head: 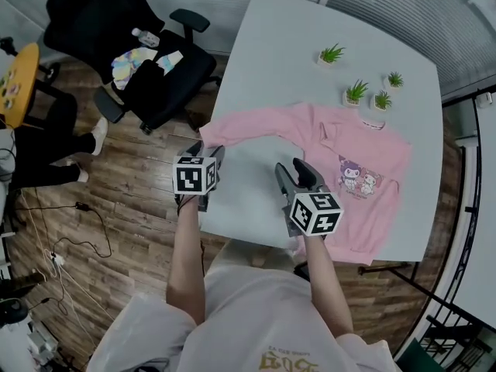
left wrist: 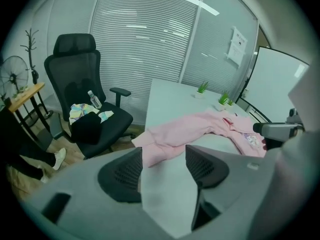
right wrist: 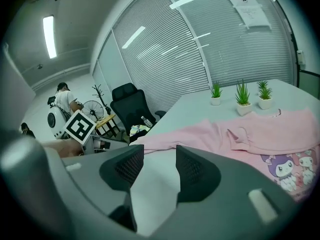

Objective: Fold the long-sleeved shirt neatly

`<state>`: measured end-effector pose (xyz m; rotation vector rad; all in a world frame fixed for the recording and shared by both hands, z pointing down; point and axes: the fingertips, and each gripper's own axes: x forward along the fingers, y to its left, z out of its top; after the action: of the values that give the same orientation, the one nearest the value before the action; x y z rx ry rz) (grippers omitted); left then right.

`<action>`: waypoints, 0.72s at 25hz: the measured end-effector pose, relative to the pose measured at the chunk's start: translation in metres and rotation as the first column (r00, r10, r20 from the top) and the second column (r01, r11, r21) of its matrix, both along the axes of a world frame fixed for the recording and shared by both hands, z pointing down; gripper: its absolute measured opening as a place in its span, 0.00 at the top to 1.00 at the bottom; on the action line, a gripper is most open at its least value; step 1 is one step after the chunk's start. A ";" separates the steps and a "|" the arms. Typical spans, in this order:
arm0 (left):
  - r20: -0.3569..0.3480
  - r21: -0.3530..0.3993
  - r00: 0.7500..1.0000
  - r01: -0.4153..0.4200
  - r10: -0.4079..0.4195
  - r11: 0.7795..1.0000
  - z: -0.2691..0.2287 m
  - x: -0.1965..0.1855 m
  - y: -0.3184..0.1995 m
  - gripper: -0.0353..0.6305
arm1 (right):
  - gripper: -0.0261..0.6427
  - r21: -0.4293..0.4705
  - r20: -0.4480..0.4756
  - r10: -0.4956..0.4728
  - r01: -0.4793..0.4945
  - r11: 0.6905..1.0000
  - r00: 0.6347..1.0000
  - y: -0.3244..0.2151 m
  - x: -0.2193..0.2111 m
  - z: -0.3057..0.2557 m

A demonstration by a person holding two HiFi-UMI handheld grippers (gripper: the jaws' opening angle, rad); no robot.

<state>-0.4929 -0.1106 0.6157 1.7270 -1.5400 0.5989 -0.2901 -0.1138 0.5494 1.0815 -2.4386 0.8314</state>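
A pink long-sleeved shirt [head: 349, 157] with a cartoon print lies face up on the white table [head: 310, 29]. One sleeve [head: 240, 126] stretches left to the table's edge. My left gripper [head: 208, 153] hovers open at that edge, just short of the sleeve's cuff [left wrist: 155, 146], with nothing between its jaws [left wrist: 162, 170]. Beside it, my right gripper [head: 297, 170] stands open over bare table in front of the shirt's body. From the right gripper view the shirt [right wrist: 260, 134] lies ahead of the empty gripper [right wrist: 159, 165].
Several small potted plants [head: 356, 91] stand on the table beyond the shirt's collar. A black office chair [head: 147, 60] with clothes and a bottle on it sits left of the table. A person's legs [head: 54, 149] show at the far left. Cables lie on the wood floor [head: 116, 223].
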 end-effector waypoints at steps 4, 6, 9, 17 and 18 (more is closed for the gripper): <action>0.028 -0.010 0.999 0.028 -0.028 1.000 0.011 -0.024 -0.009 0.59 | 0.65 -0.019 -0.028 -0.016 0.016 1.000 0.999 -0.001 -0.015 0.013; 0.037 -0.019 0.999 0.030 -0.030 0.999 0.017 -0.030 -0.012 0.61 | 0.65 -0.025 -0.045 -0.025 0.024 0.999 0.999 -0.001 -0.020 0.018; 0.024 -0.038 0.999 0.037 -0.036 0.999 0.028 -0.034 -0.017 0.62 | 0.65 -0.031 -0.062 -0.030 0.028 0.999 0.998 -0.003 -0.023 0.022; -0.030 -0.086 0.995 0.097 -0.100 0.992 0.049 -0.042 -0.028 0.72 | 0.66 -0.052 -0.086 -0.019 0.014 0.999 0.996 -0.011 -0.025 0.033; -0.031 -0.088 0.995 0.092 -0.095 0.992 0.051 -0.041 -0.028 0.72 | 0.67 -0.054 -0.088 -0.020 0.015 0.998 0.996 -0.012 -0.026 0.034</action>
<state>-0.5342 -0.1382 0.6664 1.5836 -1.5384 0.5763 -0.3161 -0.1255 0.5835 1.0538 -2.3364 0.8201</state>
